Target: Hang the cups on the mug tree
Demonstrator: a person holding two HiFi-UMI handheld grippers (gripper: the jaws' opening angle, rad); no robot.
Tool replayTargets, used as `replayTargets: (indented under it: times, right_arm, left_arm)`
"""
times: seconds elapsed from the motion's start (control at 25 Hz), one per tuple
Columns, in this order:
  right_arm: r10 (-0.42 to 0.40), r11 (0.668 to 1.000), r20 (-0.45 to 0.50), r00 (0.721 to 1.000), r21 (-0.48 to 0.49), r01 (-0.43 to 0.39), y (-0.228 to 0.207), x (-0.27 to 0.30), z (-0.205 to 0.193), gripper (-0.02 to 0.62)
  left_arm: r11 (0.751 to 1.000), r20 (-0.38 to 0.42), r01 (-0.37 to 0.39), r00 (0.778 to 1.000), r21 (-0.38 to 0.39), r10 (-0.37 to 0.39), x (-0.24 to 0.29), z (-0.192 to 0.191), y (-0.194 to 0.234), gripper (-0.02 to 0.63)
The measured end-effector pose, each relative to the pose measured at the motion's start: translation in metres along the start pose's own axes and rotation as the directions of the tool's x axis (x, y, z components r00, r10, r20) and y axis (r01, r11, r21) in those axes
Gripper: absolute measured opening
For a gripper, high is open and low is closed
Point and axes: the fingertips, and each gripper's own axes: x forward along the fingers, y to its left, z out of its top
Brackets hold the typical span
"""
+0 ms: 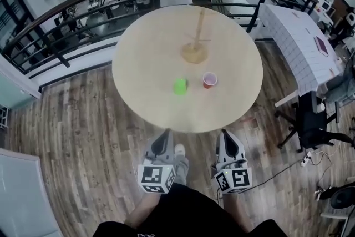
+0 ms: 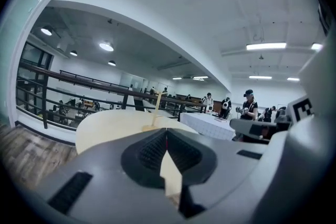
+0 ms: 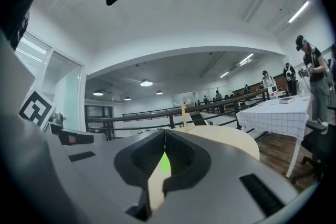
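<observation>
The left tool [image 1: 163, 144] and right tool [image 1: 227, 144] are both fully closed and empty, short of the tabletop's [image 1: 138, 98] near edge. The green cup [image 1: 180, 86] lies ahead, nearer the left tool. The red cup [image 1: 209, 80] lies nearer the right. The mug tree [image 1: 196, 44] stands upright beyond both.

1. One round counter [image 1: 138, 100].
2. Two cups stand on it: one green cup [image 1: 180, 86] and one red cup [image 1: 209, 80].
3. One wooden mug tree [image 1: 195, 50].
4. Two claws: the left claw [image 1: 165, 136] and the right claw [image 1: 224, 136].
</observation>
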Motion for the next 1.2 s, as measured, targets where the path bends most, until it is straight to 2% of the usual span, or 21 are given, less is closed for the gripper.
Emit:
replayTargets:
  times: [0.24, 0.44, 0.56, 0.76, 0.92, 1.04, 1.2]
  right_arm:
    - [0.022, 0.999, 0.065, 0.998, -0.038, -0.019, -0.031, 0.095, 0.043, 0.009]
    - [0.008, 0.999, 0.062, 0.998, -0.036, -0.006, -0.062, 0.129, 0.048, 0.009]
    - [0.016, 1.000, 0.028, 0.999, -0.017, -0.015, -0.074, 0.142, 0.038, 0.009]
    - [0.063, 0.997, 0.009, 0.998, -0.035, -0.063, -0.090, 0.166, 0.046, 0.009]
    - [0.089, 0.995, 0.024, 0.996, -0.051, -0.088, -0.092, 0.183, 0.059, 0.009]
    - [0.104, 0.994, 0.011, 0.994, -0.047, -0.104, -0.092, 0.190, 0.056, 0.010]
    - [0.121, 0.992, -0.004, 0.993, -0.041, -0.121, -0.093, 0.198, 0.049, 0.009]
  left_arm:
    - [0.999, 0.004, 0.006, 1.000, 0.035, -0.006, 0.087, 0.042, 0.025, 0.014]
    - [0.998, 0.006, 0.032, 0.999, 0.052, -0.033, 0.138, 0.057, 0.020, 0.014]
    - [0.999, -0.007, 0.019, 1.000, 0.050, -0.019, 0.157, 0.056, 0.020, 0.012]
    - [0.999, -0.013, -0.020, 1.000, 0.037, 0.021, 0.181, 0.057, 0.019, 0.014]
    - [0.999, -0.029, -0.013, 0.999, 0.033, 0.014, 0.190, 0.061, 0.024, 0.014]
    - [1.000, -0.039, -0.021, 0.999, 0.014, 0.021, 0.195, 0.060, 0.030, 0.014]
    - [0.999, -0.062, -0.021, 0.998, 0.036, 0.023, 0.200, 0.056, 0.036, 0.014]
